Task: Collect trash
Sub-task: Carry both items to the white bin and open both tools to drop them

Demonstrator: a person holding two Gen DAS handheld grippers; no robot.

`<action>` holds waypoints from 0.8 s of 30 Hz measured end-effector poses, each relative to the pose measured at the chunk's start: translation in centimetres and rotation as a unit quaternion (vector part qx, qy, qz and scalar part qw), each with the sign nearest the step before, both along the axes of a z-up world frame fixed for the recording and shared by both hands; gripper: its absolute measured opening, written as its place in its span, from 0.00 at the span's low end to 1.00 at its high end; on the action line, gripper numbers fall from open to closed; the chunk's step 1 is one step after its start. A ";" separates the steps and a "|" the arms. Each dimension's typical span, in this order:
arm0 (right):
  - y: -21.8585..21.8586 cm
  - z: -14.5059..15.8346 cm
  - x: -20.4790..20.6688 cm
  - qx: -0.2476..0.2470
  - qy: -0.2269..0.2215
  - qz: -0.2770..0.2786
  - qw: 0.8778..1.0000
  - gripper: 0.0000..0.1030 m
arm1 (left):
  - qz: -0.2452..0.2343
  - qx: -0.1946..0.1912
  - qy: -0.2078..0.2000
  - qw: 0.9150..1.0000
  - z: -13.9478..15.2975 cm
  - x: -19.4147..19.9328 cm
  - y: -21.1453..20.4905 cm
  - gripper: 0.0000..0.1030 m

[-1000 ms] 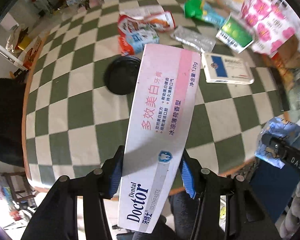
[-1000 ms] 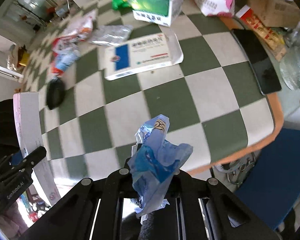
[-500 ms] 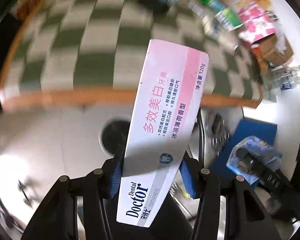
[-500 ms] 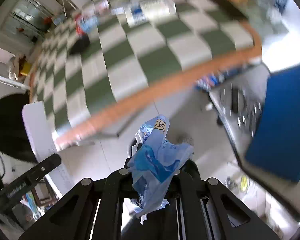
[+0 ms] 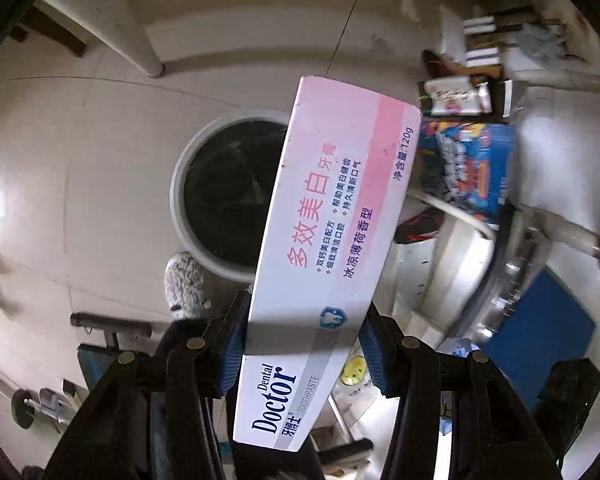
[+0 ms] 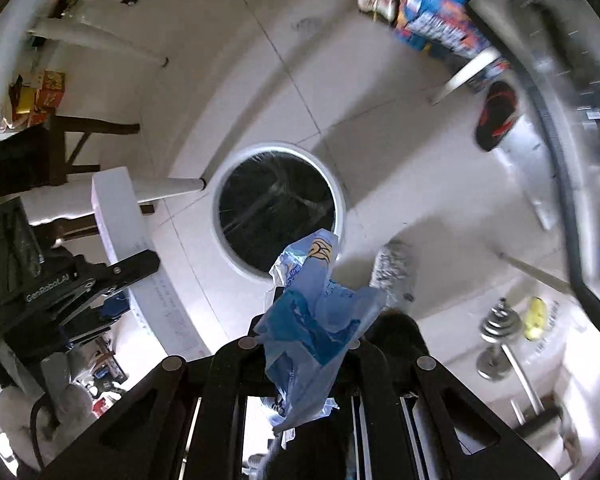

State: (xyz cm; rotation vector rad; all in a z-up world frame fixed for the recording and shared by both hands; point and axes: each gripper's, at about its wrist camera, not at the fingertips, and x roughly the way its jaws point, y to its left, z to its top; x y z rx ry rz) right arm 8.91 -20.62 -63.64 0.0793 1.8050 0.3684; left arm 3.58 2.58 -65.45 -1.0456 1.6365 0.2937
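**A:** So, what are you carrying? Your left gripper [image 5: 302, 344] is clamped across the long white-and-pink cardboard toothpaste box [image 5: 332, 240], blue pads pressing its two narrow sides near the printed end.

**B:** And the right gripper [image 6: 302, 344]?

**A:** Nearly closed, pinching the crumpled blue-and-white plastic wrapper [image 6: 316, 320] by its lower part. Both point steeply down at the round white bin with a black liner [image 6: 278, 208] on the pale tiled floor.

**B:** How will they handle?

**A:** You can judge the box light and stiff, probably hollow, so it could dent if you squeeze harder. It reaches far past your pads, its far end over the bin's rim. The wrapper looks limp and almost weightless; it may cling or drift when let go.

**B:** Where's each relative to the bin?

**A:** Both hang above its mouth, touching nothing.
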 end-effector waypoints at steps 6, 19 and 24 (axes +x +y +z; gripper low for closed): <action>2.9 -11.9 0.8 0.021 0.028 0.028 0.999 0.11 | -0.044 0.034 0.014 0.998 -8.2 0.4 1.0 0.89; 5.4 -17.0 1.1 -0.039 -0.019 0.124 0.991 0.96 | -0.100 0.196 0.038 0.975 -8.8 -3.7 1.7 0.95; 5.6 -14.8 0.4 -0.077 -0.055 0.152 0.984 0.96 | -0.121 0.206 0.041 0.970 -7.1 -4.2 0.6 0.95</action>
